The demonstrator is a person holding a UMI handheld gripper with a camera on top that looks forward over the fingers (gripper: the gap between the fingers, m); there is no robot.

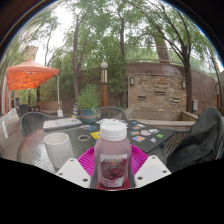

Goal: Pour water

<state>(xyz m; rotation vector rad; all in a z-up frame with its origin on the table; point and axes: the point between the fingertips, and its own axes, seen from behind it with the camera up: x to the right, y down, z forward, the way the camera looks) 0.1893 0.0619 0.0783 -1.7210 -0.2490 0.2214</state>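
White tongs (111, 172) fingers bearing magenta pads (88, 160).

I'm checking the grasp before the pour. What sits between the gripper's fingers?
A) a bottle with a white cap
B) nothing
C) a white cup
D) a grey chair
A: the bottle, white-capped with a pink label, stands between the two fingers, while the white cup stands apart beside it on the table.

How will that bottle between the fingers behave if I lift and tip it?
The bottle looks like light plastic, so it may flex if squeezed. It is tall and narrow, so probably apt to tip when nudged. The gripper frames it with its pink pads, which should help against slipping.
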